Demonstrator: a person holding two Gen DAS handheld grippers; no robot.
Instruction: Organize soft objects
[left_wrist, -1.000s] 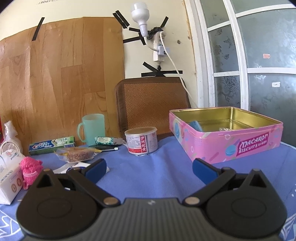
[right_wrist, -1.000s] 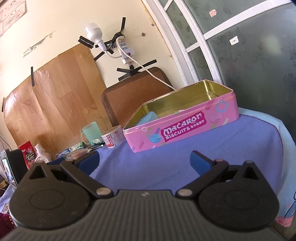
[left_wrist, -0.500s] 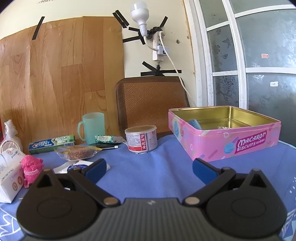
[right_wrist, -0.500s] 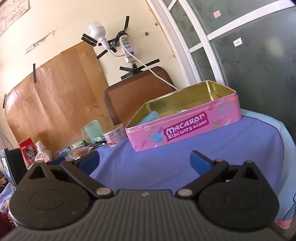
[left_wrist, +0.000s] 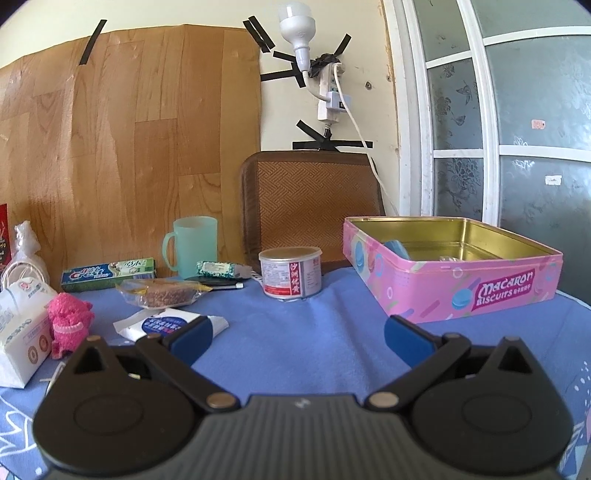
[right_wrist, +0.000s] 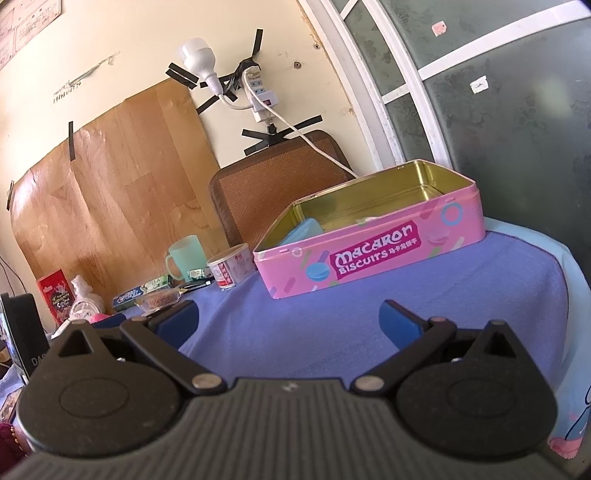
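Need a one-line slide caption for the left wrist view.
Open left claw hovers over blue cloth, facing pink plush toy and open macaron tin.

- The bench wears a blue cloth.
- On it: pink tin, can, green mug, toothpaste box, wrapped cake, white packet, pink plush, tissue pack.

Low tabletop views; shared pink tin
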